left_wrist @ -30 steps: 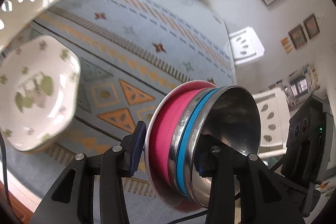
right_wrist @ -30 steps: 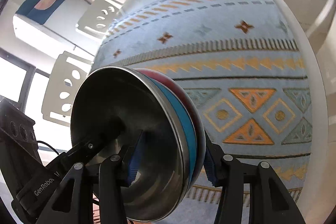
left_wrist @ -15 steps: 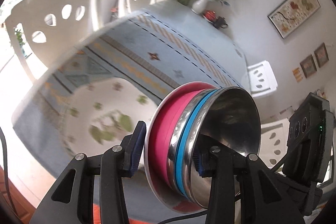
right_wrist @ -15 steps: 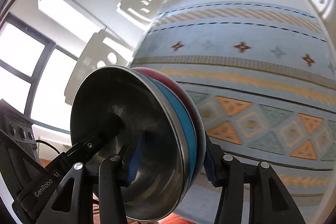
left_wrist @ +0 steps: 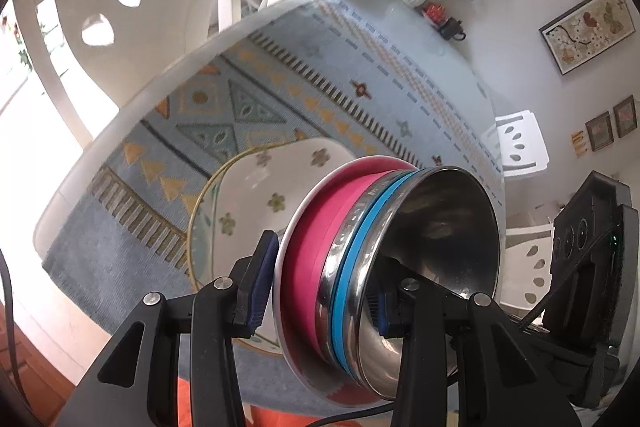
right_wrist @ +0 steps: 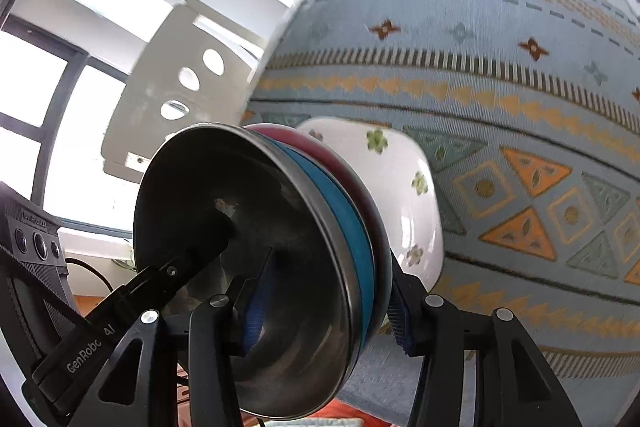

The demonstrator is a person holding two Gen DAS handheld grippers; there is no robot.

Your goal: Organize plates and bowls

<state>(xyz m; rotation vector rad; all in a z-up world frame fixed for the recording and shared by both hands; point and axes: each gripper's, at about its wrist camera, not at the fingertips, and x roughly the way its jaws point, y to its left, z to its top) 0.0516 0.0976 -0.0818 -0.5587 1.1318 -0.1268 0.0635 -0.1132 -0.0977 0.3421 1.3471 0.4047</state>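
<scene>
Steel-on-steel, nested: two shiny round metal bowls (left_wrist: pixel 420 259), one w/ a pink band and one w/ a blue band round the outside, hang tipped on edge at lower centre of both wrist views, above a white scallop-edged ceramic dish w/ green flower print (left_wrist: pixel 256 195) sitting on the table.

Left gripper (left_wrist: pixel 320 291) pinches the stack rim-to-rim, one blue pad outside the pink bowl, the other inside the top bowl. Right gripper (right_wrist: pixel 324 307) clamps the same stack (right_wrist: pixel 280 267) from the opposite side, pads likewise inside and outside. Dish (right_wrist: pixel 400 195) shows just behind the bowls at frame centre in the right view.

Risks, as judged: polished steel is slick, so pads could slide off the thin rims if either hand twists; the two bowls sit loose in each other and may part or rattle out if grips drift apart; hard metal coming down on glazed ceramic could chip the wavy rim. Dish lies near the edge of the woven pale-blue tablecloth w/ orange triangle pattern (left_wrist: pixel 280 95), so a knock might shove it off.
</scene>
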